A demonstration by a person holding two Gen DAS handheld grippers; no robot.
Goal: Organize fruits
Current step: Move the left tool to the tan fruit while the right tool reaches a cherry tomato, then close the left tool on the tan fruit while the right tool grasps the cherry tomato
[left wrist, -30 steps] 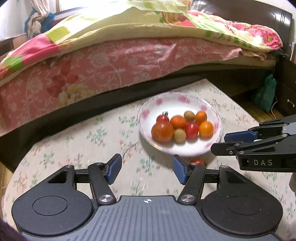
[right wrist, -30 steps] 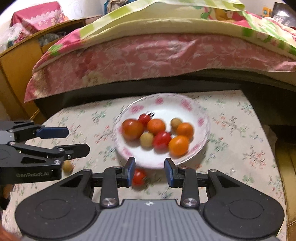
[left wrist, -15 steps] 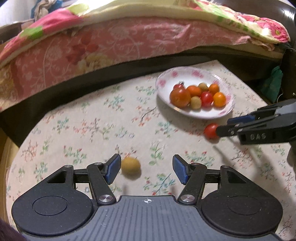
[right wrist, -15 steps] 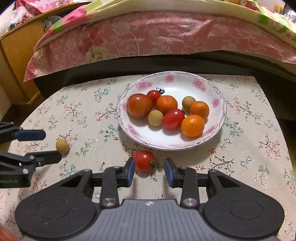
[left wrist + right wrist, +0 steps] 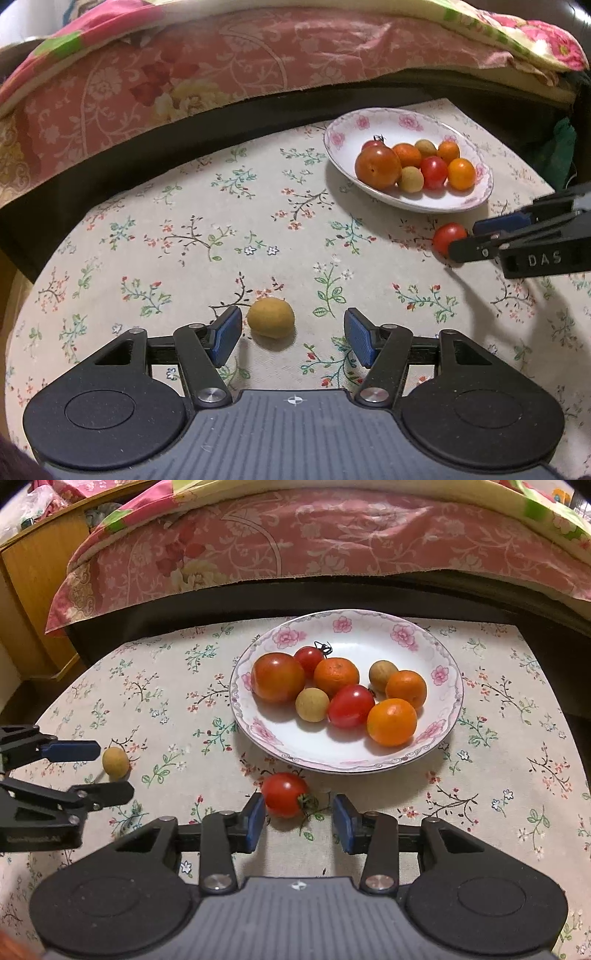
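A white floral plate [image 5: 436,734] [image 5: 340,136] holds several tomatoes, small oranges and tan round fruits. On the flowered tablecloth lies a tan round fruit [image 5: 270,318] [image 5: 115,763], just ahead of my open left gripper [image 5: 291,334] [image 5: 94,771] and nearer its left finger. A red cherry tomato [image 5: 285,794] [image 5: 448,238] lies in front of the plate, between the tips of my open right gripper [image 5: 299,818] [image 5: 467,240], close to its left finger. Neither gripper holds anything.
The round table [image 5: 184,229] stands against a bed with a pink floral cover [image 5: 332,535] just behind the plate. A wooden cabinet [image 5: 33,576] is at the far left. A green bag [image 5: 563,147] hangs past the table's right edge.
Both grippers have moved forward and lower toward the table. The tan fruit now sits closer between the left fingertips, and the red tomato has come between the right fingertips. Both stay open.
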